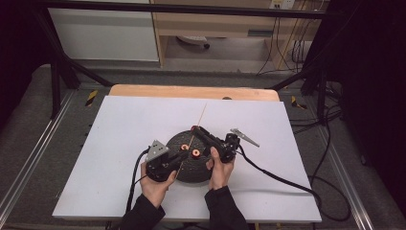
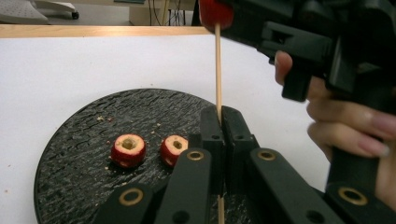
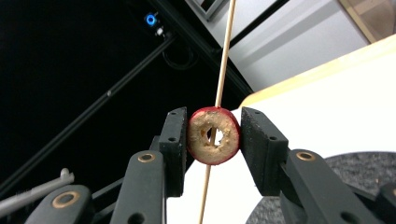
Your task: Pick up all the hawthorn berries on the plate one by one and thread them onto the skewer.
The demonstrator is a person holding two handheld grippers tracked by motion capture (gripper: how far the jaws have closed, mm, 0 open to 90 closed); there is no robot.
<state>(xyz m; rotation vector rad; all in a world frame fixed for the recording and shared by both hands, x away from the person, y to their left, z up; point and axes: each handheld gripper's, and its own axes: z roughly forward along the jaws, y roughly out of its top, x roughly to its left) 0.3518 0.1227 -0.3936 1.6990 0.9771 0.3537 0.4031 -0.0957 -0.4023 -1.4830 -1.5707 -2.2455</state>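
A black round plate (image 1: 201,170) lies mid-table with two red cored fruit rings (image 2: 128,150) (image 2: 174,148) on it. My left gripper (image 2: 219,114) is shut on a thin wooden skewer (image 2: 217,70) that slants up and away over the plate. My right gripper (image 3: 214,135) is shut on a third red fruit ring (image 3: 224,151), held up at the skewer. The skewer (image 3: 224,51) shows through the ring's hole and comes out below it; whether it is threaded through I cannot tell. In the high view the left gripper (image 1: 183,155) is over the plate's left and the right gripper (image 1: 195,129) over its far edge.
The plate sits on a white sheet (image 1: 119,143) over a wooden table (image 1: 191,91). A silver metal clip (image 1: 245,137) lies right of the plate. Gripper cables trail toward the near and right edges. Black frame bars and floor cables surround the table.
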